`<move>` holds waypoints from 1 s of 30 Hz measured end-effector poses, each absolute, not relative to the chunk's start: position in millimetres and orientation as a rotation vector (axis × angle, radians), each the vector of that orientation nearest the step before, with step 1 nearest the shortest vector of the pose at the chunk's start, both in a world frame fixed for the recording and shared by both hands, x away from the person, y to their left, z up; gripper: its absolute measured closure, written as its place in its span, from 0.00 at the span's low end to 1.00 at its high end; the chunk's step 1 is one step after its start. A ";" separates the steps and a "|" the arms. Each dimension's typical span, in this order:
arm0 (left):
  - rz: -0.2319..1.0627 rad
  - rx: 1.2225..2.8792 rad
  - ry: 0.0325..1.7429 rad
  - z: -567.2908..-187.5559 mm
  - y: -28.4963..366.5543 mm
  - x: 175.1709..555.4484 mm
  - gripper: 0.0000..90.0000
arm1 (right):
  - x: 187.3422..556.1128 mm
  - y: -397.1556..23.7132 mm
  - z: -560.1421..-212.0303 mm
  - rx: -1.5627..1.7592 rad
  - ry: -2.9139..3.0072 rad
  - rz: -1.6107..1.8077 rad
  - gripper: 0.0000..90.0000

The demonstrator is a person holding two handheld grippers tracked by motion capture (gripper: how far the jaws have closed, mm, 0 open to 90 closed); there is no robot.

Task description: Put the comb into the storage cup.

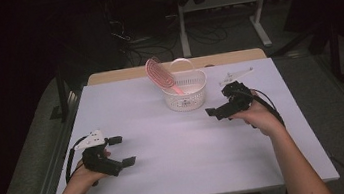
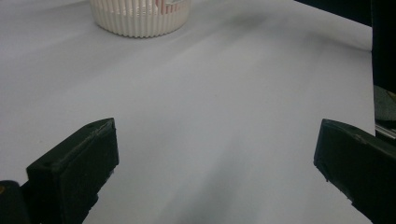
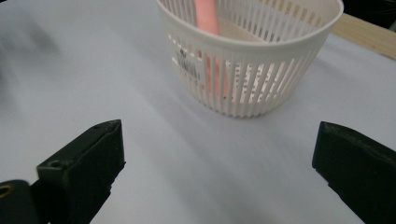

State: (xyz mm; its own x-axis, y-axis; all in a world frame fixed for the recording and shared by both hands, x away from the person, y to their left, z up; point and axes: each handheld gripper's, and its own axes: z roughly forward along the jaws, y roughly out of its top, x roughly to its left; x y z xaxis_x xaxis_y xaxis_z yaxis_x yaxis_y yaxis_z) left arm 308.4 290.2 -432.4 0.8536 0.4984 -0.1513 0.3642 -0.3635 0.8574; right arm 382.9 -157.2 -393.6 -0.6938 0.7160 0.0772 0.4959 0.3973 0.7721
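Hairbrush (image 1: 161,74) lies beyond both sets of spread, empty fingers, leaning handle-down in the white basket (image 1: 199,97) at the surface's far middle, nearer the right gripper (image 1: 218,111) than the left gripper (image 1: 122,150).

- High view: fixed above the person's side, looks forward and down over the whole white table (image 1: 179,166); dark floor beyond.
- Left gripper view: low over the tabletop, looks along its own jaws; white basket (image 2: 140,18) far off at the top edge.
- Right gripper view: equally low, basket (image 3: 252,70) near.
- All three views share the basket (image 1: 185,91) and the tabletop.
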 end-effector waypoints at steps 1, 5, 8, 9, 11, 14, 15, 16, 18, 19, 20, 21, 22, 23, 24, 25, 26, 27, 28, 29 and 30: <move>0.161 1.991 0.634 -432.5 290.0 308.4 0.00 | 380.4 -158.3 -396.2 1.069 2.391 1.187 0.01; 0.159 1.995 0.633 -433.0 289.5 308.6 0.00 | 372.7 -164.0 -402.6 1.077 2.390 1.184 0.00; 0.159 1.995 0.633 -433.1 289.1 308.8 0.00 | 368.2 -167.6 -407.9 1.090 2.370 1.192 0.00; 0.160 1.994 0.634 -433.0 289.1 308.6 0.00 | 367.0 -168.9 -409.4 1.098 2.364 1.192 0.00; 0.160 1.996 0.631 -433.1 289.0 308.4 0.00 | 363.7 -171.0 -412.7 1.109 2.365 1.214 0.00; 0.162 2.003 0.628 -433.5 289.0 308.0 0.00 | 357.5 -172.3 -417.9 1.109 2.369 1.219 0.00; 0.164 2.004 0.628 -433.3 289.2 307.9 0.00 | 355.5 -173.1 -419.8 1.109 2.370 1.223 0.00; 0.164 2.002 0.630 -433.3 289.3 307.9 0.00 | 353.4 -173.9 -421.5 1.111 2.370 1.220 0.00; 0.164 2.003 0.629 -433.3 289.2 307.8 0.00 | 349.5 -176.0 -424.7 1.113 2.366 1.223 0.00; 0.164 2.004 0.629 -433.5 288.9 307.7 0.00 | 348.1 -177.1 -426.0 1.114 2.368 1.227 0.00; 0.162 2.006 0.631 -433.6 288.6 307.4 0.00 | 346.8 -178.0 -427.2 1.114 2.369 1.228 0.00; 0.163 2.008 0.629 -433.6 288.4 307.1 0.00 | 345.2 -179.0 -428.0 1.119 2.371 1.227 0.00; 0.164 2.008 0.629 -433.6 288.3 306.8 0.00 | 343.7 -180.1 -428.7 1.120 2.369 1.227 0.00; 0.165 2.007 0.629 -433.3 288.2 306.4 0.00 | 342.1 -181.3 -429.4 1.120 2.364 1.232 0.00; 0.166 2.007 0.628 -433.1 288.3 306.3 0.00 | 340.6 -182.8 -430.1 1.125 2.356 1.237 0.00; 0.167 2.008 0.627 -433.0 288.3 306.1 0.00 | 339.0 -184.3 -430.7 1.128 2.349 1.246 0.00; 0.168 2.009 0.627 -433.0 288.3 305.9 0.00 | 337.1 -185.6 -431.5 1.137 2.344 1.253 0.00; 0.168 2.010 0.626 -433.0 288.2 305.7 0.00 | 335.1 -186.5 -432.4 1.143 2.341 1.259 0.00; 0.169 2.008 0.628 -433.0 288.0 305.4 0.00 | 333.3 -187.4 -433.4 1.139 2.343 1.261 0.00; 0.169 2.007 0.629 -432.8 287.8 305.3 0.00 | 331.2 -188.1 -434.4 1.134 2.345 1.262 0.00; 0.169 2.008 0.628 -432.7 287.6 305.3 0.00 | 329.2 -188.6 -435.4 1.129 2.343 1.265 0.00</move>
